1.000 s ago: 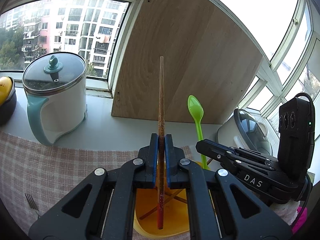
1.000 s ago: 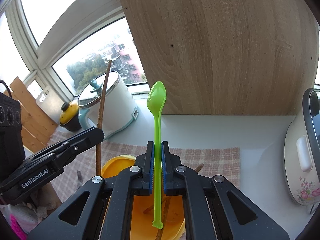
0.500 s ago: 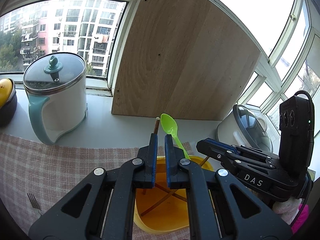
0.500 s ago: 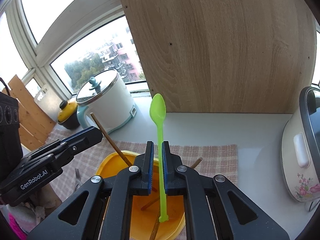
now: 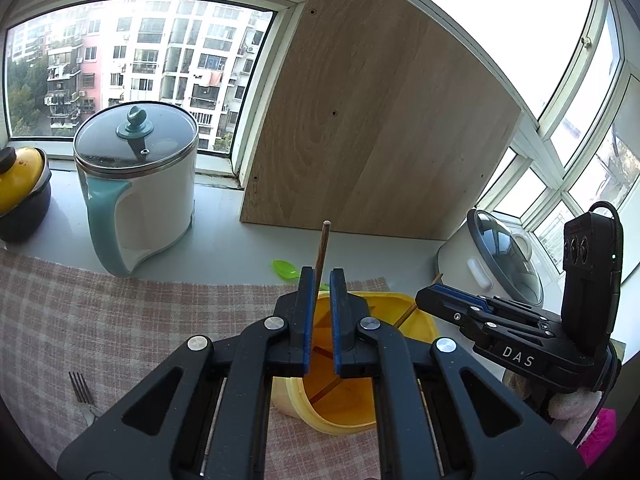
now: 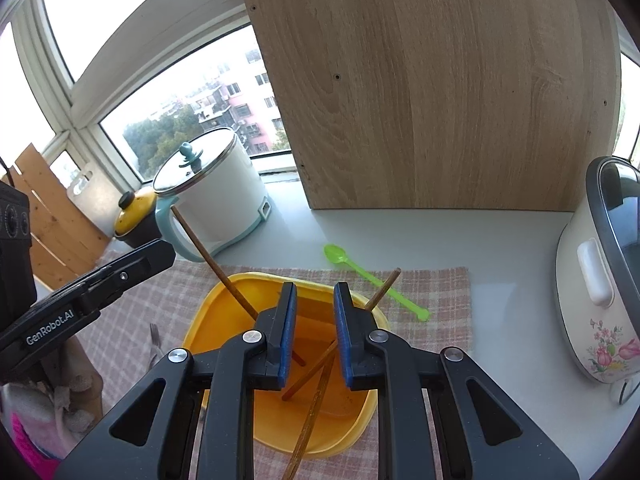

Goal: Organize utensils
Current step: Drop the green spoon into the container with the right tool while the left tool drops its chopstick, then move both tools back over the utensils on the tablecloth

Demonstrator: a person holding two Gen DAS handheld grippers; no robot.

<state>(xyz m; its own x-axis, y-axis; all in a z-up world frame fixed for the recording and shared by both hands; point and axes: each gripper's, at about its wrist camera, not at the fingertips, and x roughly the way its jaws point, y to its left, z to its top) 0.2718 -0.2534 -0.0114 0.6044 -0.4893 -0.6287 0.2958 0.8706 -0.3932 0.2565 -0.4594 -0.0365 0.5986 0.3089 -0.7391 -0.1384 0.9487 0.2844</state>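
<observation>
Tilting down over the yellow tub (image 6: 362, 420), the right gripper (image 6: 313, 316) is parting its jaws, empty; the green spoon (image 6: 372, 278) is lying just behind the tub.

Yellow tub (image 6: 208, 312), brown chopsticks (image 6: 200, 246), lime-green spoon (image 6: 360, 270), pink-white checked cloth (image 5: 120, 312), white-and-teal pot (image 5: 140, 196), floral white cooker (image 6: 592, 312), grey worktop (image 6: 500, 240), blue pads (image 6: 286, 332).

Left wrist view: tilted down over the yellow container (image 5: 416, 322), close, facing the wooden board (image 5: 376, 136). Right wrist view: same container (image 6: 224, 304) nearer, steeper. Shared: board (image 6: 440, 92), kettle (image 5: 140, 188) (image 6: 216, 196), checked cloth (image 5: 120, 320) (image 6: 432, 292).
</observation>
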